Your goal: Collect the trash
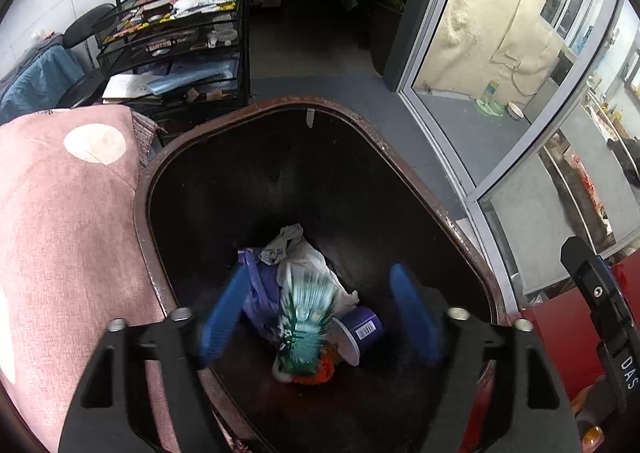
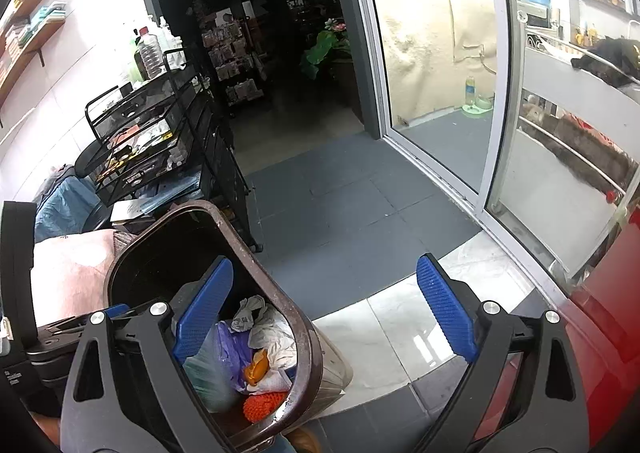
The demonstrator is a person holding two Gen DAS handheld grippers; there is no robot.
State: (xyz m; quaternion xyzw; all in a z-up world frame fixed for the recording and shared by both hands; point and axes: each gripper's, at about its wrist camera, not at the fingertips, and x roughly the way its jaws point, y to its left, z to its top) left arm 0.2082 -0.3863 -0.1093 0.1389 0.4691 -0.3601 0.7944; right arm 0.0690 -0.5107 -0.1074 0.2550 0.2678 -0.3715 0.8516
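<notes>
1. The left hand-held gripper hangs over the open mouth of a brown trash bin, pointing steeply down into it, its 2 blue pads spread wide with nothing pressed between them.
2. A teal and white wrapper, motion-blurred, shows in the gap between those pads, touching neither, above the rubbish in the bin.
3. In the bin lie a purple bag, crumpled white paper, a purple cup on its side and something orange.
4. The right hand-held gripper is also wide and holds nothing; its left pad overlaps the bin's mouth in the right wrist view, its right pad stands over the tiled floor.
5. A pink cushion sits just beside the bin, a black wire rack behind it.
</notes>
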